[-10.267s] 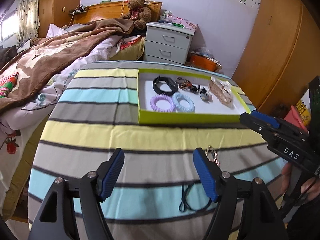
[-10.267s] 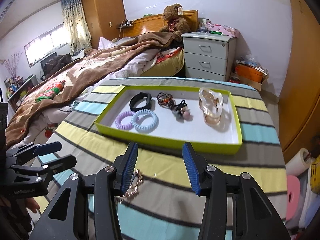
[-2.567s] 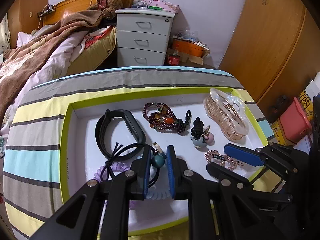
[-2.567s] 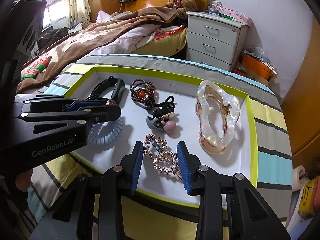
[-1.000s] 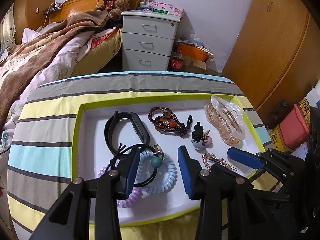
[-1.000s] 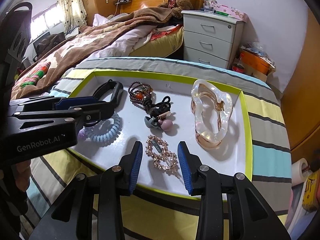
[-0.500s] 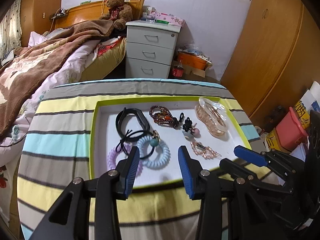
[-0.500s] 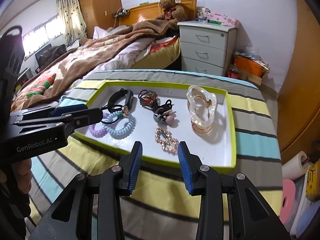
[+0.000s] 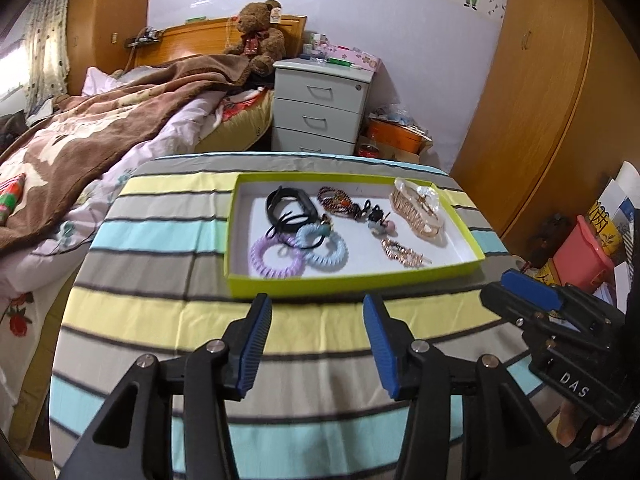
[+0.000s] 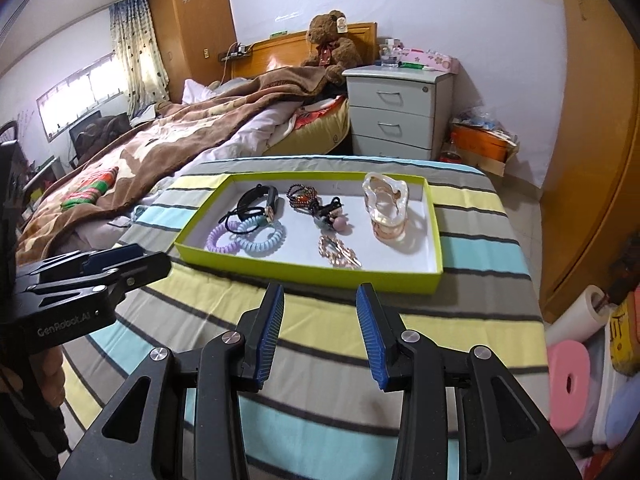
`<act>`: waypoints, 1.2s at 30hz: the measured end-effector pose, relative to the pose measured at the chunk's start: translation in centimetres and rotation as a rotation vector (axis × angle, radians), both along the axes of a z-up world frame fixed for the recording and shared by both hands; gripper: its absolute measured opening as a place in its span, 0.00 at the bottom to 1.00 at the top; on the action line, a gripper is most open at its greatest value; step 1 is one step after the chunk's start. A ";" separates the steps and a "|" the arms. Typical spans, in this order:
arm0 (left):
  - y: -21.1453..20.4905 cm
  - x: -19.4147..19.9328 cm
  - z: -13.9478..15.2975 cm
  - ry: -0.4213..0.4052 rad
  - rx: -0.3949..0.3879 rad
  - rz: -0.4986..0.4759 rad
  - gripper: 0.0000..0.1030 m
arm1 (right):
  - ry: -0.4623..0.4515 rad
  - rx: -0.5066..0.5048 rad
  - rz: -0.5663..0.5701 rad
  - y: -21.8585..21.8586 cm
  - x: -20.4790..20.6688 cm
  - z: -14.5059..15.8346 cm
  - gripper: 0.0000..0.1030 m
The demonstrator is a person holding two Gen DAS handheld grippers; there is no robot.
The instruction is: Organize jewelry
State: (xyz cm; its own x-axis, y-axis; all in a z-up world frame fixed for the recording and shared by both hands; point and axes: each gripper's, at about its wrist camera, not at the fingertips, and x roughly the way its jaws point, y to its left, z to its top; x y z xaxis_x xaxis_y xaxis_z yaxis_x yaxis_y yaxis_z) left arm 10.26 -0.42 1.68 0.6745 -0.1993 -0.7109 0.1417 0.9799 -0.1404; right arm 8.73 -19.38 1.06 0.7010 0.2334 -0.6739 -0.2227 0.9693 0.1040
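Jewelry, seven pieces, lies inside the green-rimmed tray [image 9: 352, 280] on the striped bench [image 9: 160, 312]; none shows on the cloth outside the tray, so the sorting appears complete. Left-wrist view, clock directions from tray centre: black band [image 9: 289, 203] at 10 o'clock, beaded bracelet [image 9: 335, 201] at 12, clear claw clip [image 9: 418, 211] at 2, gold barrette [image 9: 402, 254] at 4, blue coil tie [image 9: 323, 249] and purple coil tie [image 9: 276, 255] at 7 to 8, touching one another, a black cord tie [image 9: 292, 227] draped over them. Bobble tie [image 9: 380, 222] sits near centre.

Handling, as judged: all pieces light. Coil ties are soft and springy; pinch across the ring. Claw clip is rigid, likely brittle, best held across its spine; its long axis runs 11 to 5. Barrette is thin and stiff, long axis roughly 10 to 4; grip its midsection.

Left hand-held gripper [image 9: 316, 344] and right hand-held gripper [image 10: 320, 328] both hang released and empty above the near bench, short of the tray.
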 end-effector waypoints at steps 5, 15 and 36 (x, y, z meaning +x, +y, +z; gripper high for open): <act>0.0 -2.0 -0.4 -0.032 0.038 0.029 0.60 | -0.015 0.014 -0.017 0.1 -1.4 -0.4 0.45; 0.2 -4.2 -0.6 -0.101 0.085 0.098 0.72 | -0.070 -0.008 -0.051 0.8 -3.2 -0.3 0.45; 0.2 -4.4 -1.3 -0.097 0.132 0.144 0.78 | -0.074 -0.004 -0.065 1.0 -3.5 -0.7 0.46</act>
State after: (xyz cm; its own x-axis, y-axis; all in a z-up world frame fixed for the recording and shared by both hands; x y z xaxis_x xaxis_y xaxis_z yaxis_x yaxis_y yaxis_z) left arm 5.89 -0.17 0.33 0.7558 -0.0054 -0.6548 0.0057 1.0000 -0.0018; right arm 5.23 -18.36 0.41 0.7622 0.1831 -0.6209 -0.1661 0.9824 0.0858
